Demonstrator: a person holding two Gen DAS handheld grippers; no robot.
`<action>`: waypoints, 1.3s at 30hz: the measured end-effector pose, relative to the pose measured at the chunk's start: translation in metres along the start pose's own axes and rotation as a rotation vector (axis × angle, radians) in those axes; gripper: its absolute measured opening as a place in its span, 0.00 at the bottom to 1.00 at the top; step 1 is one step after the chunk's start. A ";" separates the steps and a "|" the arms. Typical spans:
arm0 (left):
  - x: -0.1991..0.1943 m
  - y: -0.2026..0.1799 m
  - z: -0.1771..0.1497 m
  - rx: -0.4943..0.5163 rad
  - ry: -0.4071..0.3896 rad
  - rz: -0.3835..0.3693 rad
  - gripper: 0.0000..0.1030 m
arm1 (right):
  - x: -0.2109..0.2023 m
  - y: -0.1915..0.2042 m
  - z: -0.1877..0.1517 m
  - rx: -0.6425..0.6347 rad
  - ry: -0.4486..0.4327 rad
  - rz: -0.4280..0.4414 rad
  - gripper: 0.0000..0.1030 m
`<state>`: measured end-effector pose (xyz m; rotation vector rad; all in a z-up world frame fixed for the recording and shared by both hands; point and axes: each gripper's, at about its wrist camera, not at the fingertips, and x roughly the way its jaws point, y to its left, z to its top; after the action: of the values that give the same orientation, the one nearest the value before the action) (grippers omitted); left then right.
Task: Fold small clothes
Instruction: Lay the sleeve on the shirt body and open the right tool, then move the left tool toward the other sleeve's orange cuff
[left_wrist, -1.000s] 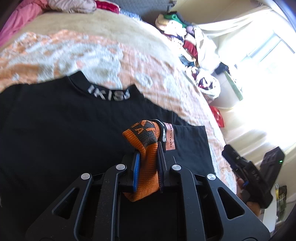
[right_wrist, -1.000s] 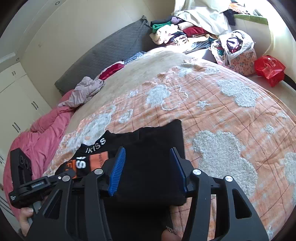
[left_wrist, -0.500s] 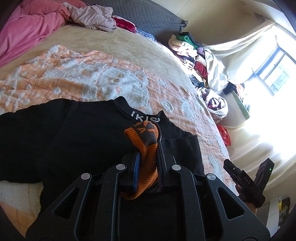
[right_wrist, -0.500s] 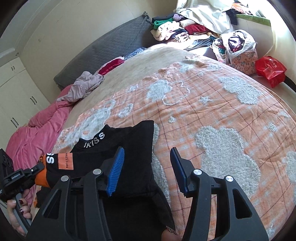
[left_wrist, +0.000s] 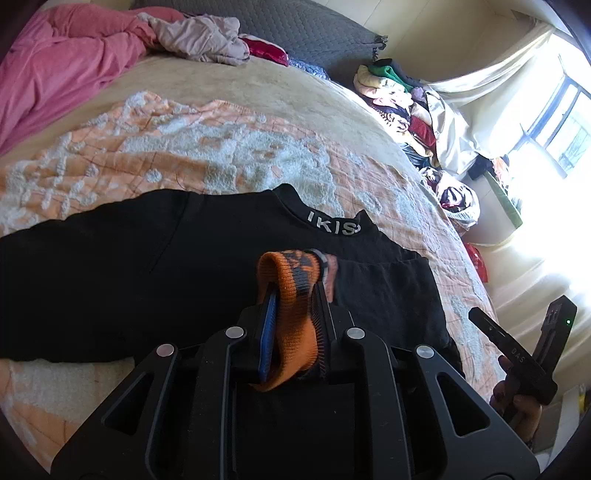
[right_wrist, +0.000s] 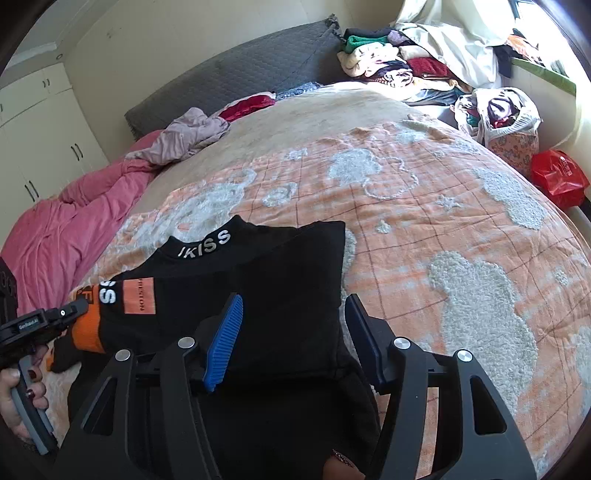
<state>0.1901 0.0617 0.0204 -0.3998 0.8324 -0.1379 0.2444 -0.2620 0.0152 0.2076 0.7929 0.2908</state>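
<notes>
The orange cuff (left_wrist: 295, 314) of the black top (left_wrist: 122, 266) is pinched in the left claw (left_wrist: 293, 325), though its jaws are starting to ease apart, presumably so the sleeve can be laid across the body. The right claw (right_wrist: 291, 332) is released and opening, with the folded edge between its jaws but not pressed. The top is spread on the orange blanket (right_wrist: 443, 229) on the bed, probably midway through folding.

Ahead of the fingers spreads an orange-and-white tufted blanket (right_wrist: 424, 206). Beyond it lie a crumpled mauve garment (right_wrist: 188, 136) and a grey quilted headboard cushion (right_wrist: 240, 77); a pink duvet (left_wrist: 55, 70) bunches far left, a red bag (right_wrist: 559, 177) far right.
</notes>
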 end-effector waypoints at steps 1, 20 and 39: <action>-0.003 -0.002 0.000 0.015 -0.009 0.010 0.17 | 0.002 0.003 -0.001 -0.012 0.004 0.001 0.55; 0.058 -0.012 -0.047 0.214 0.191 0.164 0.39 | 0.047 0.025 -0.029 -0.164 0.195 -0.058 0.64; 0.000 -0.011 -0.043 0.183 0.089 0.148 0.60 | 0.017 0.054 -0.030 -0.155 0.102 0.060 0.85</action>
<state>0.1590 0.0392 -0.0011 -0.1600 0.9262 -0.0935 0.2239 -0.2031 -0.0007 0.0711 0.8617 0.4202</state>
